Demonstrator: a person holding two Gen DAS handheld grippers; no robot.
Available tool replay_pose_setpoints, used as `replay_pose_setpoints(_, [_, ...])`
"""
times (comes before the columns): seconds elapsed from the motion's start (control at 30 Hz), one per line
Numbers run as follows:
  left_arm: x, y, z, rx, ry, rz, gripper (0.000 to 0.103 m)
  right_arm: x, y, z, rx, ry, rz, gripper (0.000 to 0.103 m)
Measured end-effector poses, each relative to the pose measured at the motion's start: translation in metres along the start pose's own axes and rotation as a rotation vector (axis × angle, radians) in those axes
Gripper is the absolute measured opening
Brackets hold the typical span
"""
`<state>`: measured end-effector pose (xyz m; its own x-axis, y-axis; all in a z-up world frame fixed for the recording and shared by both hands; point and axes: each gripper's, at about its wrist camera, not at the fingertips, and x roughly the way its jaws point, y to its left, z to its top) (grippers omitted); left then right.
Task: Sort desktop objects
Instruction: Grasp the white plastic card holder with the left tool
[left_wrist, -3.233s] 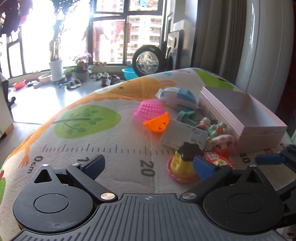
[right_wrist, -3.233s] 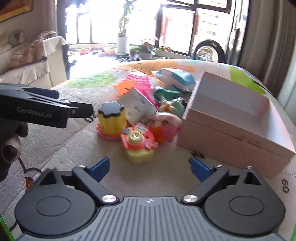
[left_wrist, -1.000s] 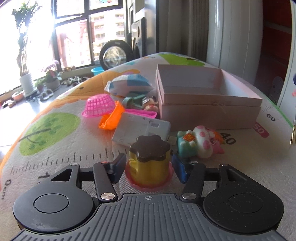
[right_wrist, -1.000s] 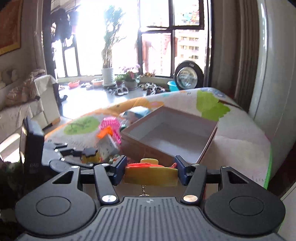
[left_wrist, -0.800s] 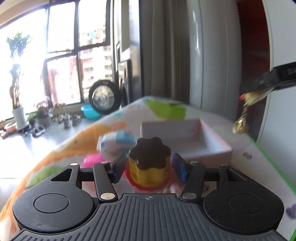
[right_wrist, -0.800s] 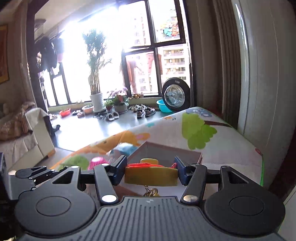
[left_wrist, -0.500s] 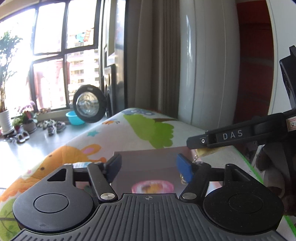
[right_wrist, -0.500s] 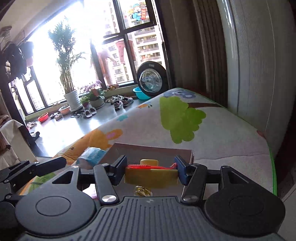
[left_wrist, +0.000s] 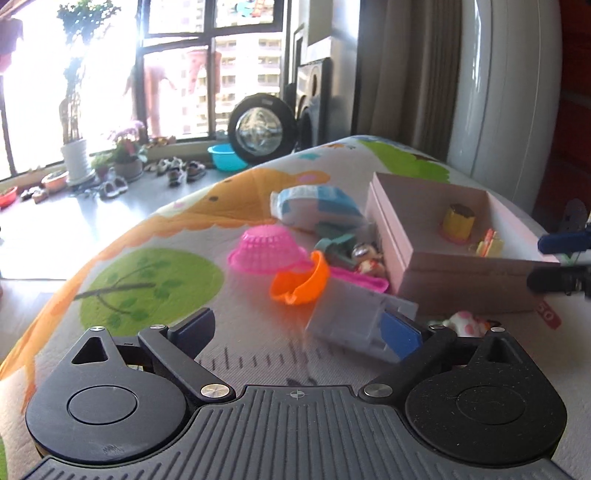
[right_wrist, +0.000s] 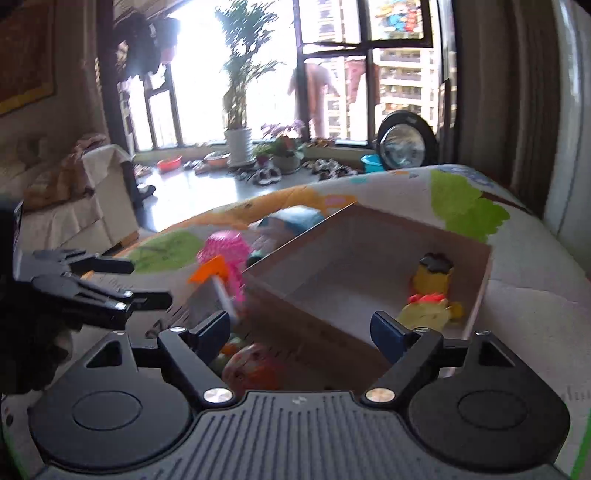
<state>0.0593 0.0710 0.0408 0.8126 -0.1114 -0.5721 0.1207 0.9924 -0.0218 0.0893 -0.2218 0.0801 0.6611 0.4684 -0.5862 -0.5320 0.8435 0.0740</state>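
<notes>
Both toys have dropped: yellow cup toy (left_wrist: 457, 222) and keychain toy (left_wrist: 488, 243) sit in the pink box (left_wrist: 391, 236) at two o'clock. Left hand-held gripper (left_wrist: 297, 332) and right hand-held gripper (right_wrist: 301, 330) gape empty; gray box (left_wrist: 360, 325), baskets, figures remain on the table (left_wrist: 155, 280).

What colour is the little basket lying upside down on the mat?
Pink. The basket shows best in the left wrist view, beside the orange scoop.

Blurred pink toy (right_wrist: 248, 363) behind box wall (right_wrist: 314, 332)
</notes>
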Motion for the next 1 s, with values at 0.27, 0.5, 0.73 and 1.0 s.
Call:
replay_pose_setpoints(0.27, [0.004,-0.01,-0.005,0.058,-0.007,-0.098,0.102,0.066,0.044,-0.015,-0.112,0.134,-0.024,0.068])
replay_pose_setpoints(0.5, [0.04,-0.041,-0.003,0.152,0.048,-0.132,0.103,0.026,0.032,-0.042,-0.083,0.16,-0.029,0.055])
replay_pose_setpoints(0.73, [0.078,-0.049,0.006,0.111,0.108,-0.13,0.102,-0.009,0.012,-0.072,-0.023,0.119,-0.115,0.075])
replay_pose_setpoints(1.0, [0.048,-0.04,-0.006,0.125,0.092,-0.097,0.088,0.0,0.006,-0.078,0.015,0.111,-0.123,0.081])
